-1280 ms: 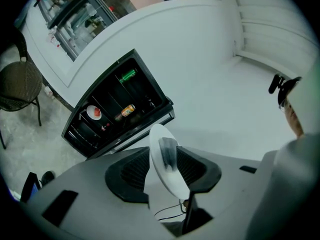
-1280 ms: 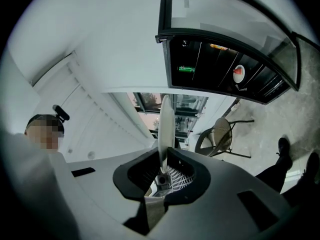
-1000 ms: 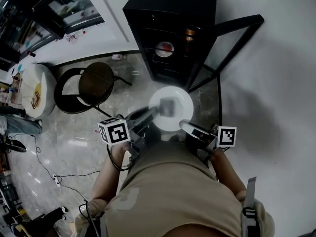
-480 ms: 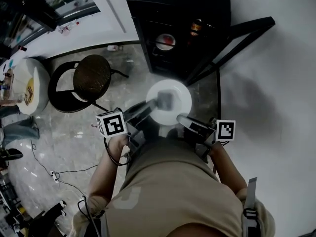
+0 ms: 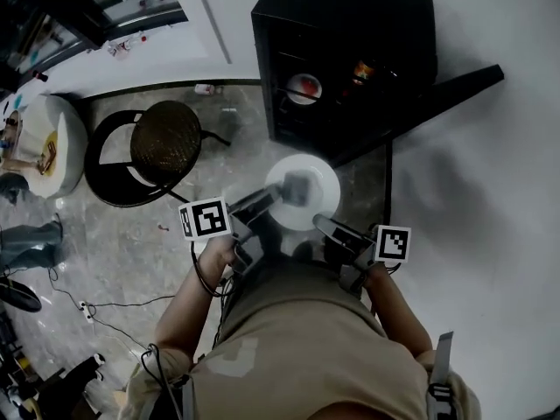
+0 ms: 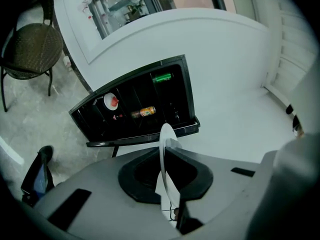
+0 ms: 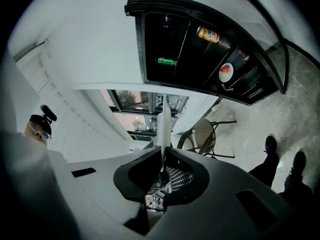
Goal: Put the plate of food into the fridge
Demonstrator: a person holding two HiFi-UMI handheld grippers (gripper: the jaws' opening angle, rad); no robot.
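The left claw (image 5: 280, 192), its jaws just closing, pinches the plate (image 5: 313, 205) rim at 9 o'clock, and the right claw (image 5: 322, 224) pinches it at 5 o'clock. Keep the plate level and bring it slowly toward the open fridge (image 5: 350, 51) at 12 o'clock.

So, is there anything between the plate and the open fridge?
Nothing visible does. The fridge has its door swung aside, and the gap from the plate to the shelves shows only floor. Inside, a small dish of red food and a bottle occupy shelves.
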